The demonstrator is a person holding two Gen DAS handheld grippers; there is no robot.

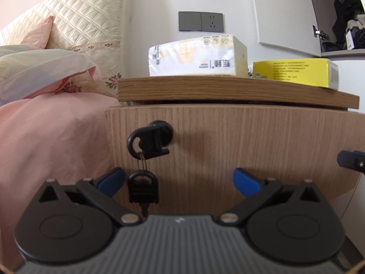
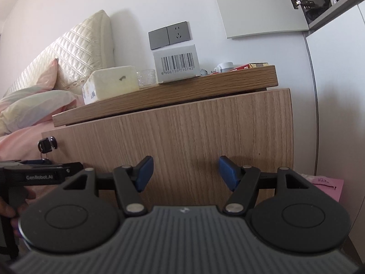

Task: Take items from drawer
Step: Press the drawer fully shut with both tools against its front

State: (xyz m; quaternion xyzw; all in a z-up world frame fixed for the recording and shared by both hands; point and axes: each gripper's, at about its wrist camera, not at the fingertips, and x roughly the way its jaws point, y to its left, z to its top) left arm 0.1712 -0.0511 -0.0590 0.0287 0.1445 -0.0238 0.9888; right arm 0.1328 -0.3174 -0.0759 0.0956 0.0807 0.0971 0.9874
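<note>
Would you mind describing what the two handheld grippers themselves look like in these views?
Both look alike. The left gripper and right gripper each have two blue finger pads on black linkage arms with silver pivot pins, round black discs on either side, and a grey ribbed body with a small logo. In the right wrist view the left gripper's black side carries white "GenRobot.AI" lettering. No cables or sleeves show.

The drawer point(image 1: 228, 141), light wood-grain front, sits closed just ahead of the left claw point(image 1: 179, 182), its key point(image 1: 148, 140) up-left.
</note>
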